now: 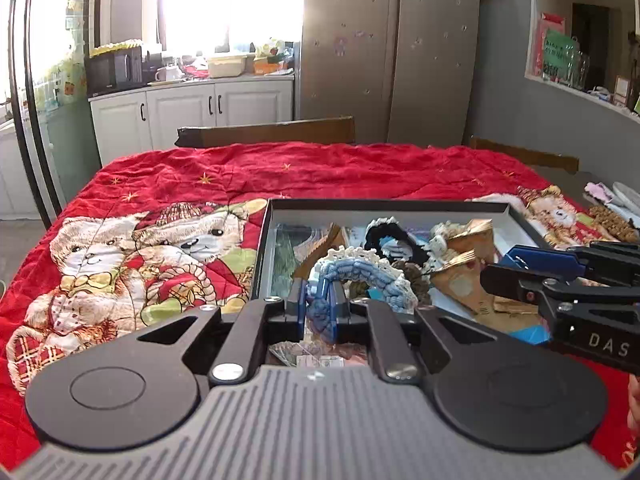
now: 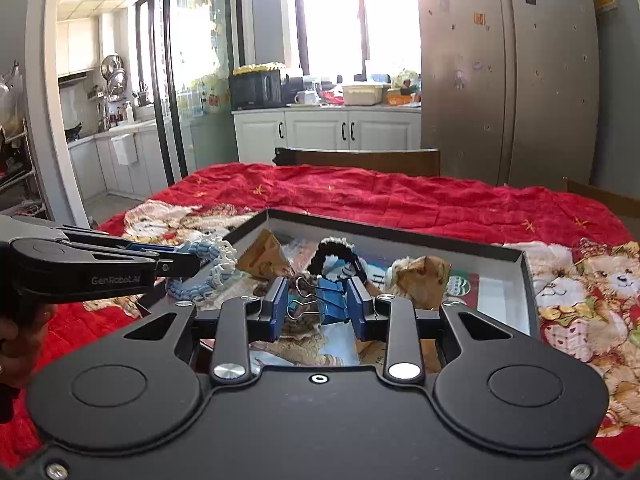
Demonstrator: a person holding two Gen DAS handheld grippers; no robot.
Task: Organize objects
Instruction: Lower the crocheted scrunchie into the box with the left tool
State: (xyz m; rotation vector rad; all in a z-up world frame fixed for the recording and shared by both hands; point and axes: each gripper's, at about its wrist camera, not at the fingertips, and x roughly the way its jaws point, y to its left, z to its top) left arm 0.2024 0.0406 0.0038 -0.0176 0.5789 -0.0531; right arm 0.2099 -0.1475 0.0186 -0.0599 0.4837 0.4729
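Note:
A shallow dark tray (image 1: 266,240) lies on the red bear-print cloth and holds hair accessories and paper packets. My left gripper (image 1: 320,312) is shut on a blue and white crocheted scrunchie (image 1: 360,276) at the tray's near left edge. It also shows in the right wrist view (image 2: 208,256), held by the left gripper (image 2: 176,262). My right gripper (image 2: 320,308) is shut on a blue binder clip (image 2: 330,300) over the tray's near side. A black scrunchie (image 2: 336,254) and brown packets (image 2: 264,258) lie in the tray (image 2: 524,280).
The red cloth (image 1: 320,168) covers the table. Small items (image 1: 612,216) lie off the tray at the far right. Wooden chair backs (image 1: 268,132) stand behind the table. Kitchen cabinets and a fridge (image 1: 392,48) are beyond.

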